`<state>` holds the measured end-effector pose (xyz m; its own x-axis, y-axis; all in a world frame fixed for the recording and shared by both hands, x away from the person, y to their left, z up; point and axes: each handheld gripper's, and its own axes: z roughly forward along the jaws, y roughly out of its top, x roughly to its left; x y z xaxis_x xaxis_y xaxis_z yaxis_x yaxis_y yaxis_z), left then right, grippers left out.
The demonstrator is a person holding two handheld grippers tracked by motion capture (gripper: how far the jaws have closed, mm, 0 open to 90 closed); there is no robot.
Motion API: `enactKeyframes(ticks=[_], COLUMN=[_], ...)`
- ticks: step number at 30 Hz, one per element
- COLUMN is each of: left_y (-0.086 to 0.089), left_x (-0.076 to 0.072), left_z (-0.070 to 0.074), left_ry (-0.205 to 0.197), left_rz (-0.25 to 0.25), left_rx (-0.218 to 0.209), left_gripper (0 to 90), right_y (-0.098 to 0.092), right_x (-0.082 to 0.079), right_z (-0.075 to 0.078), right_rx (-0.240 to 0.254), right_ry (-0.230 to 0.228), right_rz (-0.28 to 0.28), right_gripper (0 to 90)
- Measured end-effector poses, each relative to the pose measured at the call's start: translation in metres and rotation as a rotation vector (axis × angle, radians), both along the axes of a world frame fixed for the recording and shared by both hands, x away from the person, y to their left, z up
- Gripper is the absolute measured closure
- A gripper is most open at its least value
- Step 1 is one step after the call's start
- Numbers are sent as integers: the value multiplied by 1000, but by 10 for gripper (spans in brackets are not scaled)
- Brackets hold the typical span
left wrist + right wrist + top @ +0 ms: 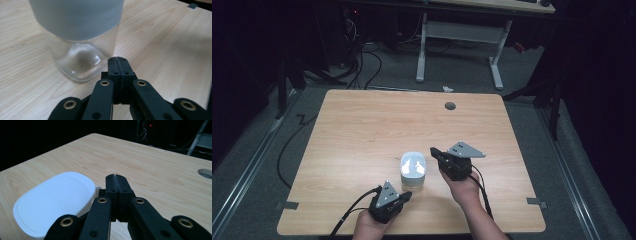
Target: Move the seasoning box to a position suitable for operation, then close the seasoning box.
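Between both claws: lidded glass jar (412, 171), ungripped.
Left gripper (117, 62) and right gripper (116, 180) clenched empty; nudging could tip it.

Light wood-grain worktop (362, 130) with rounded corners and a round cable hole (450, 106) near the far edge, right of centre. Two grey tape tabs stuck at the near edges, one left (287, 205), one right (536, 202). Beyond, grey carpet (462, 75) with black cables (362, 67) coiled and trailing at the far left, one more cable (292, 145) curving along the worktop's left side. A second desk (492, 5) farther back on white legs (459, 55) with a crossbar. Metal rails (244, 172) on the floor at both sides. Surroundings dark, details there unreadable.
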<state>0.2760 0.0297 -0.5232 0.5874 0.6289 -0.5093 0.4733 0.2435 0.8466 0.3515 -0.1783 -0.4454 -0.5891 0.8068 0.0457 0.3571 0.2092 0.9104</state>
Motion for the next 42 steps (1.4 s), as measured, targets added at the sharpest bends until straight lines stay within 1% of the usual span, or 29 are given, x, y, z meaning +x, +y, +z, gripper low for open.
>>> enactKeyframes(ticks=[3,5,6,8,10,11,12,13,14,16,17,18,19,21,22,23,24,25,28,29,31,32,33,34,35,36,38,41,42], left_y=[11,22,30,40,56,56,67,67,77,88,88,97,97,105,110,113,120,120,134,134,142,148,148,147,147,141,141,143,144], left_x=[-1,0,3,7,15,15,21,21,27,35,35,42,42,48,52,53,57,57,63,63,66,70,70,68,68,64,63,62,60], left_z=[6,8,10,13,18,18,20,20,21,19,19,16,16,15,14,13,11,11,5,5,1,-4,-4,-7,-7,-10,-13,-15,-16], left_ry=[21,13,12,10,-13,-13,-40,-40,-51,-38,-38,-34,-34,-27,-29,-30,-27,-27,-22,-22,-24,-17,-17,-6,-6,-31,-23,4,7], left_rz=[-23,-9,6,33,77,77,113,113,151,185,185,222,222,250,266,276,301,301,353,353,385,429,429,432,432,431,443,455,459], left_rx=[2,2,0,-12,-15,-15,-2,-2,10,13,13,23,23,14,19,27,33,33,56,56,73,96,96,114,114,163,169,152,162], left_gripper=[900,899,899,899,896,895,895,894,891,883,880,876,872,867,861,861,850,847,818,807,788,750,735,722,709,696,686,684,679], right_y=[-7,-14,-21,-23,-31,-33,-36,-36,-42,-49,-49,-57,-57,-67,-78,-78,-88,-88,-108,-108,-120,-131,-136,-140,-140,-145,-147,-144,-140], right_x=[-1,-2,-3,-3,-4,-4,-4,-4,-4,-5,-5,-6,-6,-7,-8,-8,-10,-10,-13,-13,-17,-24,-28,-33,-33,-46,-57,-57,-53], right_z=[-1,-3,-6,-7,-10,-11,-11,-11,-12,-14,-14,-18,-18,-24,-30,-30,-36,-36,-48,-48,-53,-58,-60,-62,-62,-68,-74,-69,-66], right_rx=[10,16,16,15,7,2,-1,-1,-5,-8,-8,-11,-11,-11,-12,-12,-6,-6,-7,-7,-14,-11,-12,-18,-18,-17,-3,-20,-35], right_ry=[-1,7,12,15,22,26,28,28,30,30,30,36,36,51,66,66,76,76,104,104,107,113,113,103,103,86,95,77,55], right_rz=[-9,-22,-37,-42,-58,-66,-71,-71,-85,-101,-101,-120,-120,-145,-173,-173,-200,-200,-252,-252,-278,-303,-319,-327,-327,-340,-337,-316,-308], right_gripper=[896,896,896,896,896,896,896,896,896,896,896,896,896,896,896,896,896,896,894,894,888,884,882,875,875,867,865,847,842])
